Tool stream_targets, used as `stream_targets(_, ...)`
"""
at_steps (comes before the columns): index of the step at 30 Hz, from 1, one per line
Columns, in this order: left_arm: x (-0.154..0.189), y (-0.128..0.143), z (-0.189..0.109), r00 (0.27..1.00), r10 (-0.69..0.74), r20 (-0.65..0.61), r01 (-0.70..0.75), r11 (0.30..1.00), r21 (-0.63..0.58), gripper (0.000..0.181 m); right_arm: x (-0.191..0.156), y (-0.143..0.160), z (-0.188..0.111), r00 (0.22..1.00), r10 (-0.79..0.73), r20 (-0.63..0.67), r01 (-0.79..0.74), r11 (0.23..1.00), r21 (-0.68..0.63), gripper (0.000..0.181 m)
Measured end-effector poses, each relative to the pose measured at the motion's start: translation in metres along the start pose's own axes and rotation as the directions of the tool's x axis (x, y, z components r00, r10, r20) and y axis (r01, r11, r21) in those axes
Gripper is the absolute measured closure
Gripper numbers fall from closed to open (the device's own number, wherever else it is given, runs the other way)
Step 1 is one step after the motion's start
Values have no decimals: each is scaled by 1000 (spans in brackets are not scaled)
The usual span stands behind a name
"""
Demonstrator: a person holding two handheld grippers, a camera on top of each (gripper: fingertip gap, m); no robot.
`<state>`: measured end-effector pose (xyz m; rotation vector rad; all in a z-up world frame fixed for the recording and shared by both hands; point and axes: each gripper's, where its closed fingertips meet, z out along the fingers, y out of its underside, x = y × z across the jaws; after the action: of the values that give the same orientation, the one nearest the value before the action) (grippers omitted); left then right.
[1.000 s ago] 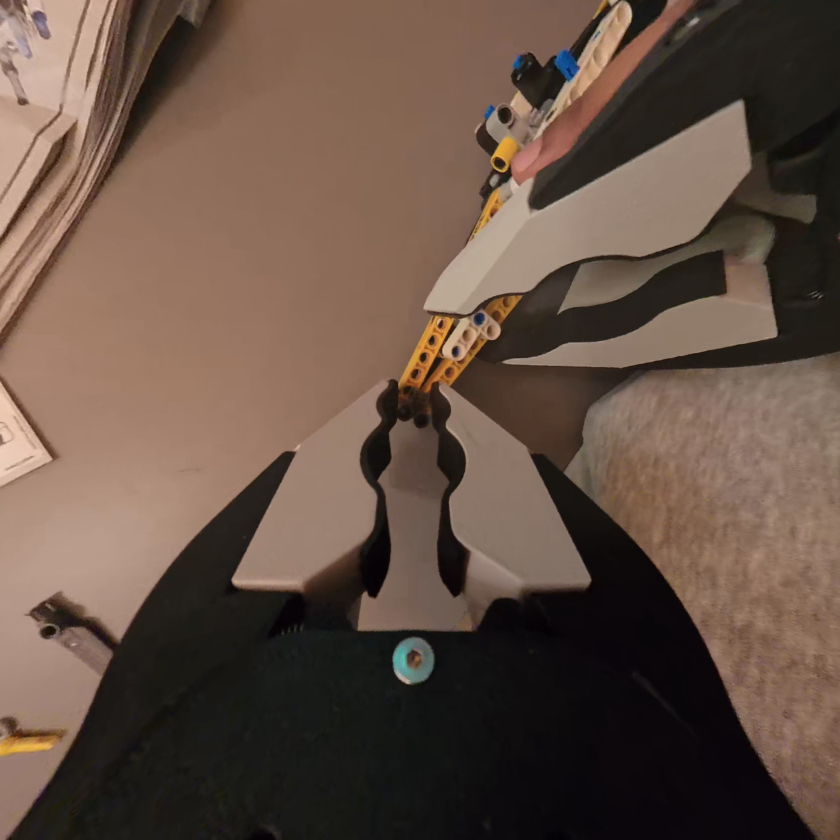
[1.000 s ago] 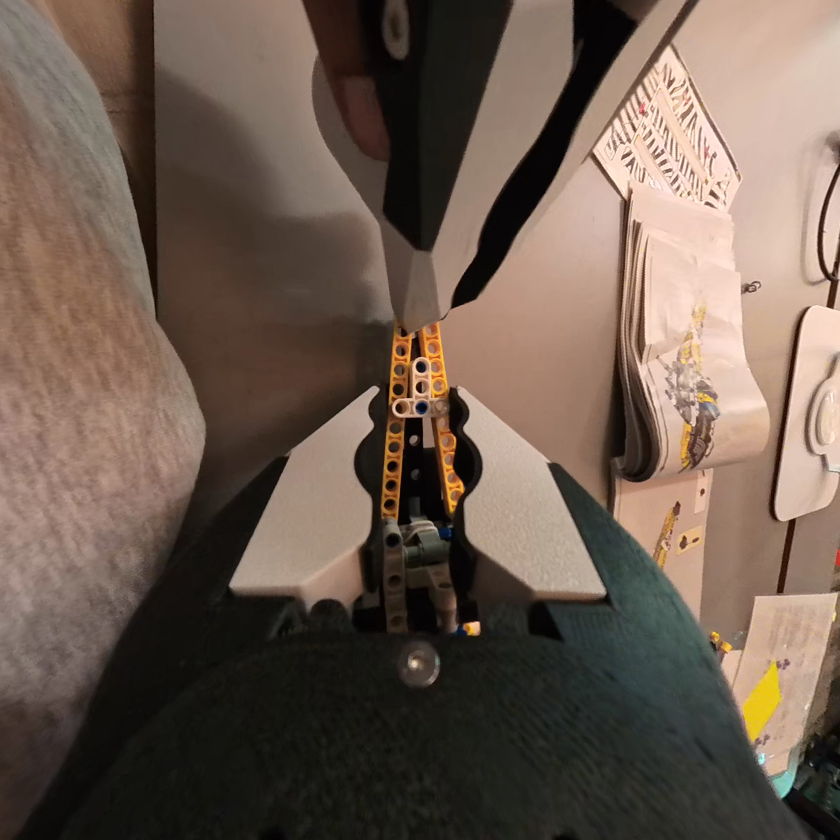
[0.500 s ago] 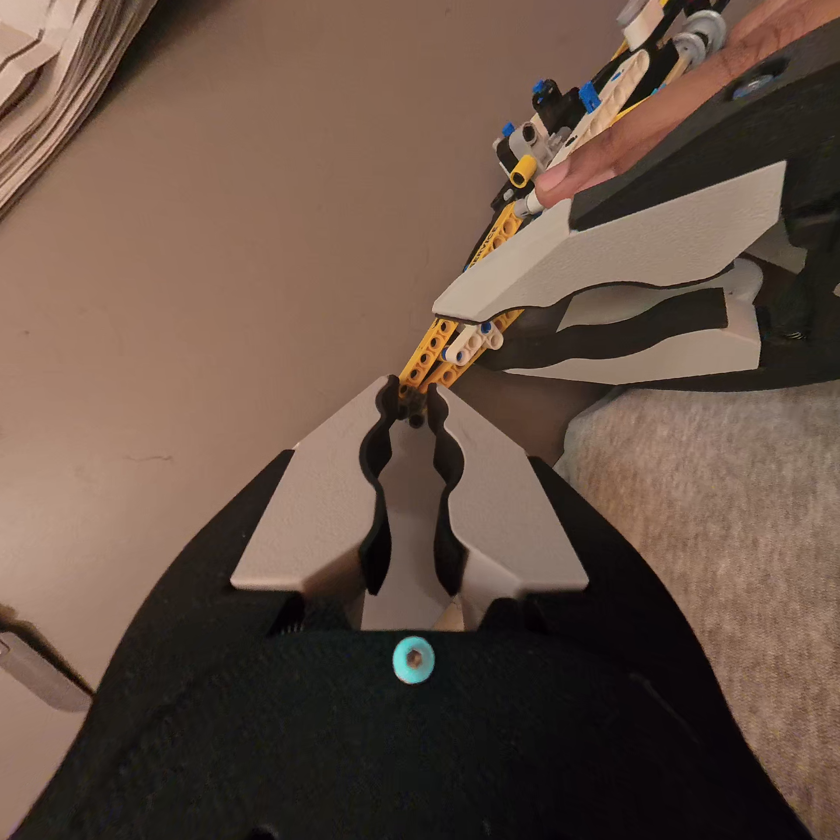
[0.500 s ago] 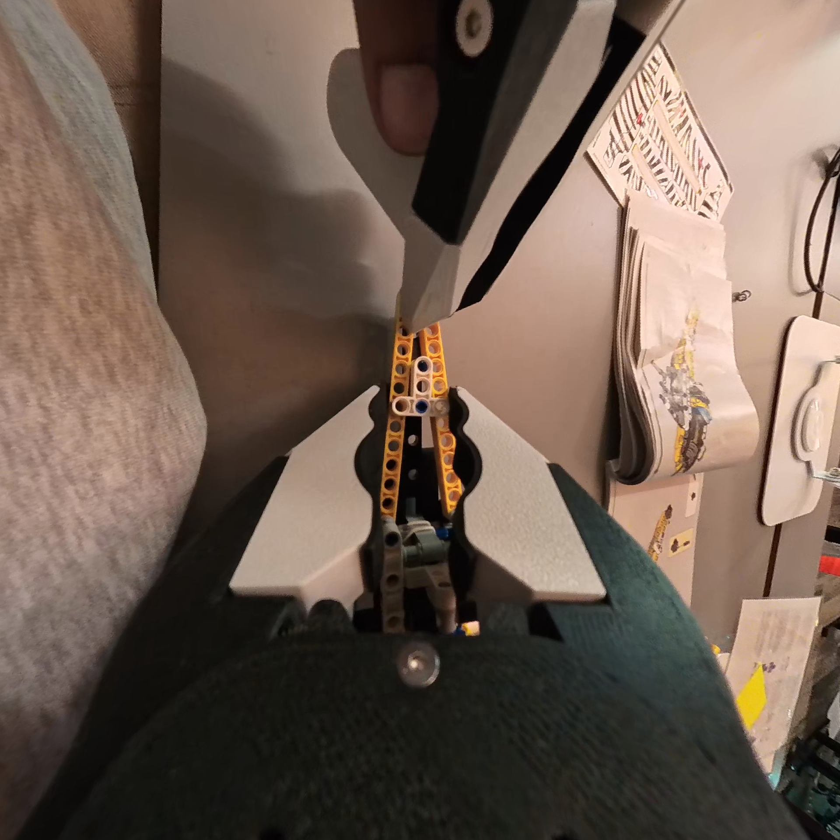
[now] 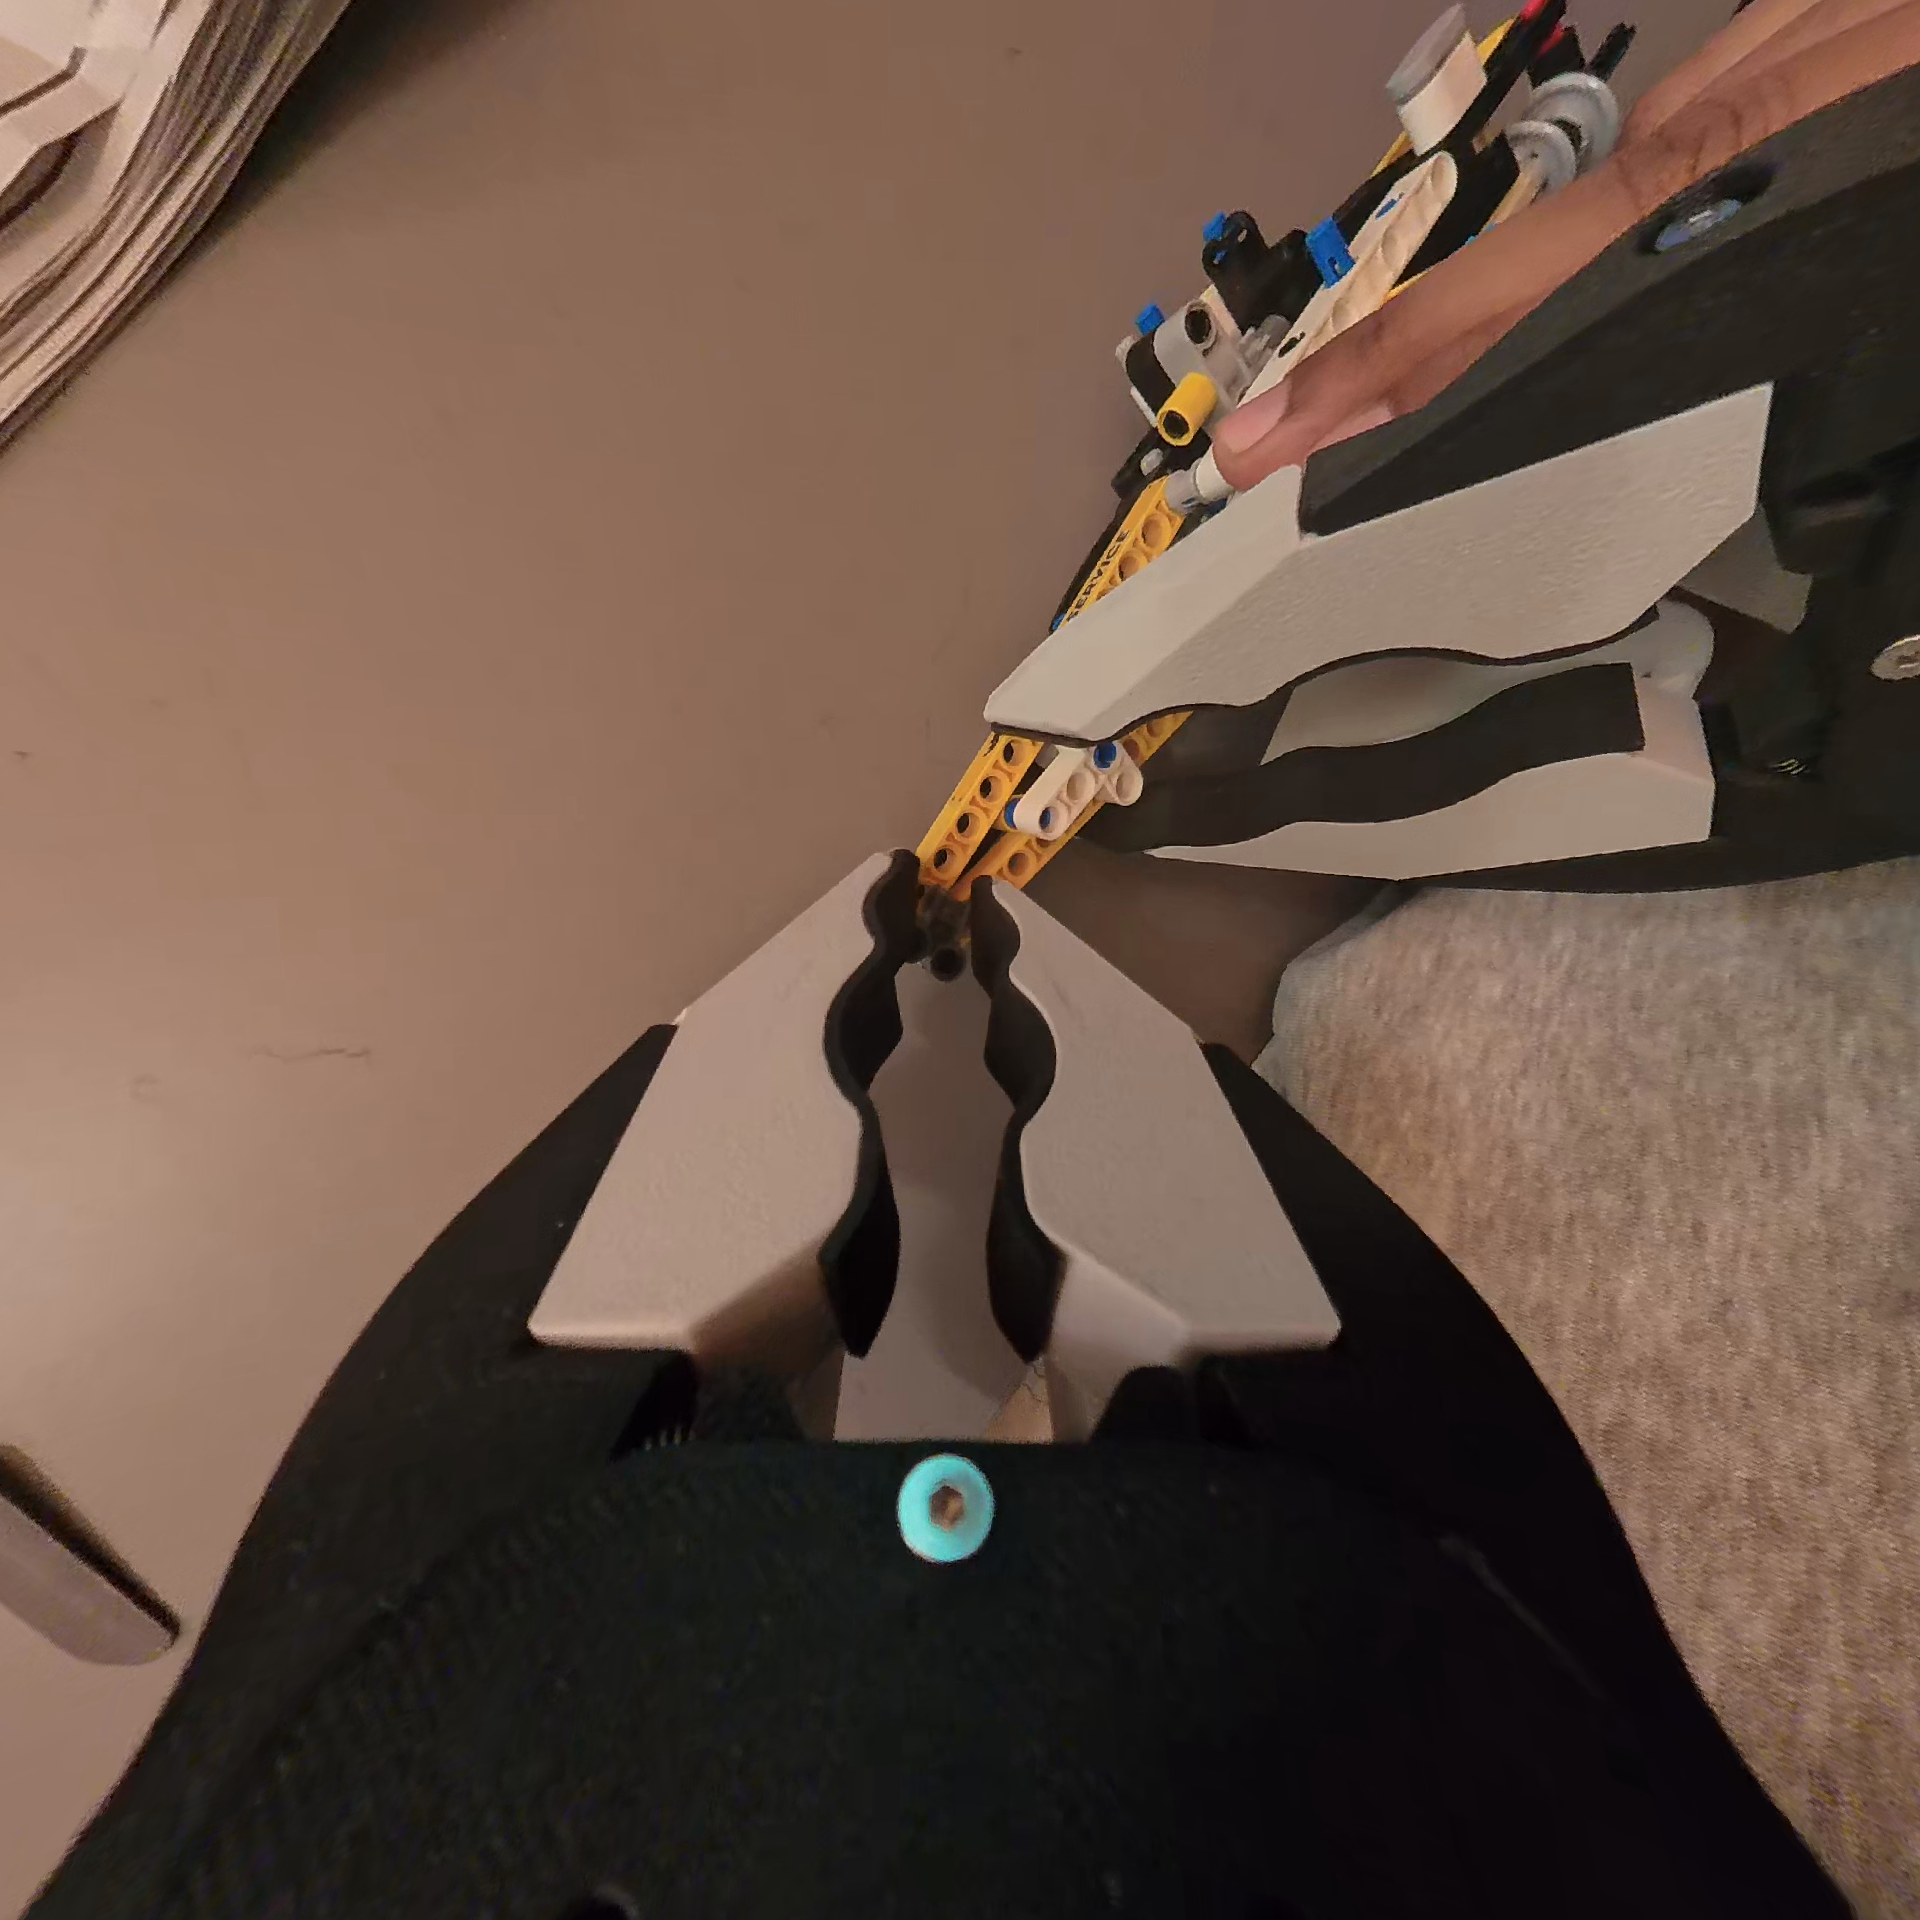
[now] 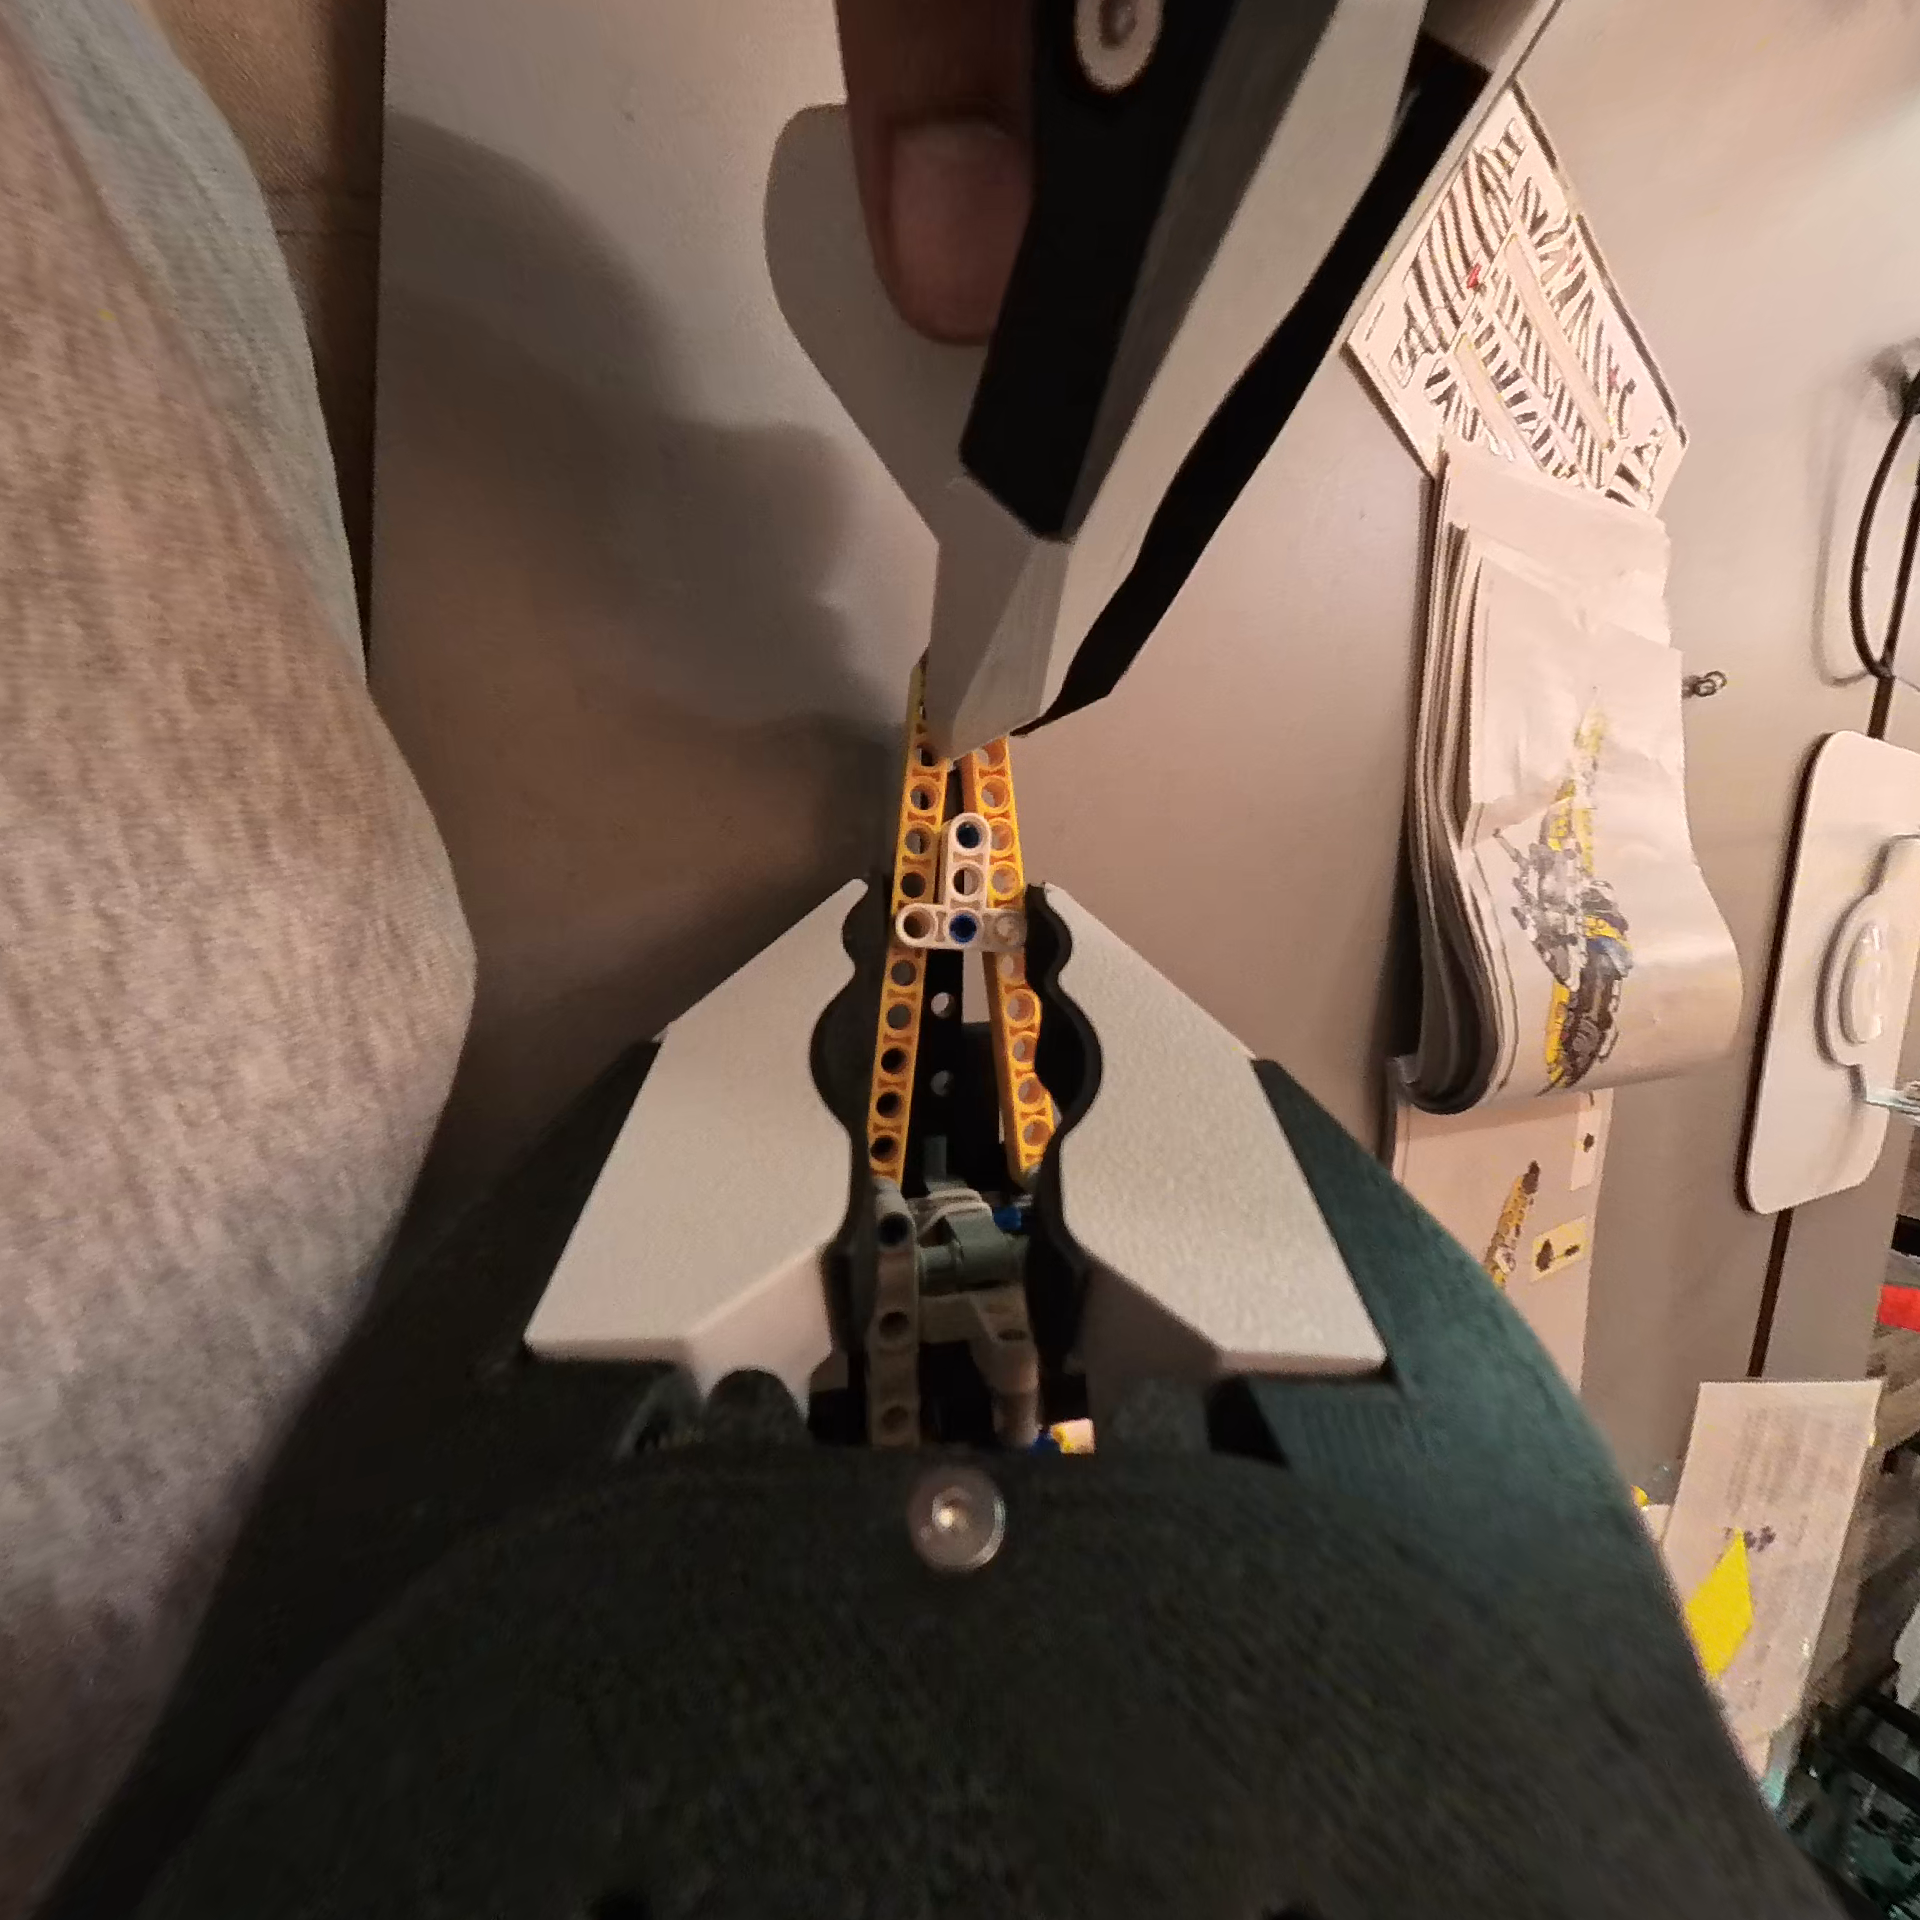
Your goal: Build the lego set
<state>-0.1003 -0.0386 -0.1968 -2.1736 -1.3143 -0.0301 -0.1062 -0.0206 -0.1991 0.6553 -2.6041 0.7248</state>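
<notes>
The lego assembly (image 5: 982, 805) is a long arm of two yellow holed beams with a white T-piece (image 5: 1075, 795) and grey, black and blue parts at its far end. My left gripper (image 5: 943, 904) is shut on the tip of the yellow beams, where a black pin shows. My right gripper (image 5: 1070, 779) comes in from the right and clamps the beams farther along. In the right wrist view my right gripper (image 6: 958, 914) is shut around the yellow beams (image 6: 914, 831) and the white T-piece (image 6: 966, 883). The left gripper (image 6: 987, 717) reaches down onto the beam tip. The assembly is held above the table.
Grey fabric (image 5: 1610, 1247) lies under the grippers; it also shows in the right wrist view (image 6: 156, 831). A stack of paper (image 5: 104, 156) is at the far left. An open instruction booklet (image 6: 1558, 831), a striped sticker sheet (image 6: 1507, 312) and a white flat object (image 6: 1849, 987) lie on the grey table (image 5: 520, 520). Both grippers' tips are close together, under 4 cm apart.
Both grippers keep their hold on the assembly. The pair has shifted and turned over the table: the paper stack slid toward the left view's corner, and the assembly's far end rose into view.
</notes>
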Motion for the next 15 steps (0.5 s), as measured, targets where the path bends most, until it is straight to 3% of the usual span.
stream_targets(6, 4, -3, 1, 999, -43, -33, 44, 998, 41, 181, 0, 0, 0, 1000, 1, -5, -1, 1000, 2, 156)
stream_targets(11, 6, -2, -2, 991, 98, 87, -99, 995, 12, 181, 1, 0, 1, 1000, 20, -4, -20, 1000, 5, 155)
stream_targets(15, 11, -5, -14, 994, 93, 62, -97, 993, 68, 153, 2, 0, 1, 1000, 28, -5, -28, 1000, 6, 155)
